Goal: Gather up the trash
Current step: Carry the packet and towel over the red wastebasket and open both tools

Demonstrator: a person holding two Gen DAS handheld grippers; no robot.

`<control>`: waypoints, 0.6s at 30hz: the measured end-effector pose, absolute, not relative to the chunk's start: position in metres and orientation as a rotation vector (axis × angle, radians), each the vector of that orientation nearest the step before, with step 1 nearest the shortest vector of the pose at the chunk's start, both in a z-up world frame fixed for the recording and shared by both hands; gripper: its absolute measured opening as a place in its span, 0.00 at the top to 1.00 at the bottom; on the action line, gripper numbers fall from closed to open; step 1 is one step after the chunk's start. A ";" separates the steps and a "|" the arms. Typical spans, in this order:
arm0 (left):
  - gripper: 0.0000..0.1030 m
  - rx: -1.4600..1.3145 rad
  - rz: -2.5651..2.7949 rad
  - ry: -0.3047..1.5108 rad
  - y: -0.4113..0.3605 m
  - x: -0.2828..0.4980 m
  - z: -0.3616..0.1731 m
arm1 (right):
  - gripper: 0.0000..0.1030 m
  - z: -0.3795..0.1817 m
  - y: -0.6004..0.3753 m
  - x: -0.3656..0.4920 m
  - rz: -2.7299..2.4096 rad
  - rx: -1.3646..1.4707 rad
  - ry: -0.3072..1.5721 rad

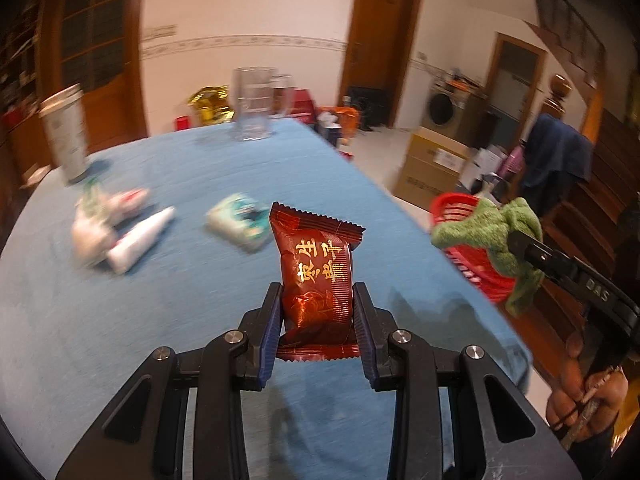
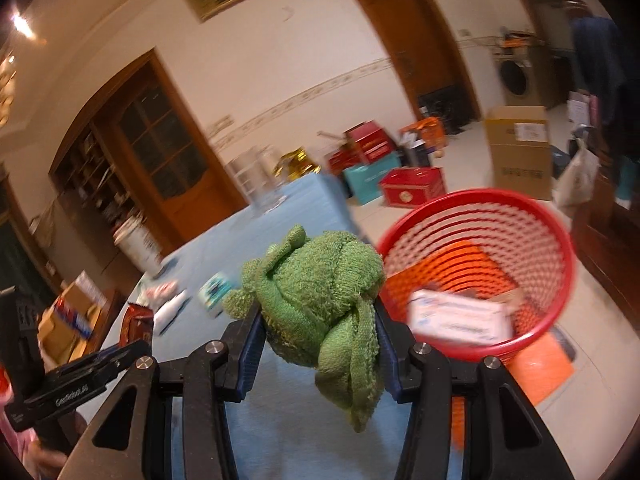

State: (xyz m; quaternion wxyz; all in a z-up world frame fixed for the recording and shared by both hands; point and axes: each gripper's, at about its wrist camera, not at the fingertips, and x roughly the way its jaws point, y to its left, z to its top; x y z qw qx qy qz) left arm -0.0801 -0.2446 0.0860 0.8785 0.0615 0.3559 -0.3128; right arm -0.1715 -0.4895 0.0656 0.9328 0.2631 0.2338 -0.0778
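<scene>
My left gripper [image 1: 316,300] is shut on a dark red snack packet [image 1: 316,268] and holds it upright above the blue table [image 1: 200,300]. My right gripper [image 2: 318,312] is shut on a crumpled green cloth [image 2: 320,292], held over the table's right edge beside a red mesh basket [image 2: 560,240]. The basket holds a white box [image 2: 460,320] and stands on the floor. In the left wrist view the right gripper's finger [image 1: 536,252] with the cloth [image 1: 492,228] is in front of the basket [image 1: 452,204]. The packet also shows in the right wrist view [image 2: 136,322].
On the table lie a teal-white wrapper [image 1: 240,220], a white tube [image 1: 140,238], crumpled white wrappers [image 1: 100,216], a paper cup [image 1: 66,132] and clear glass jugs [image 1: 256,104]. Cardboard boxes [image 2: 518,148] and red boxes [image 2: 412,188] stand on the floor beyond.
</scene>
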 end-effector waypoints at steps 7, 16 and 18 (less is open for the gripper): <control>0.68 0.181 -0.808 0.744 -0.326 -0.095 0.100 | 0.48 0.075 -0.544 -0.196 -0.282 0.582 0.423; 0.68 0.173 -0.927 0.797 -0.416 -0.088 0.094 | 0.47 0.075 -0.597 -0.204 -0.357 0.661 0.400; 0.68 0.173 -0.935 0.809 -0.429 -0.086 0.090 | 0.47 0.073 -0.605 -0.201 -0.364 0.682 0.400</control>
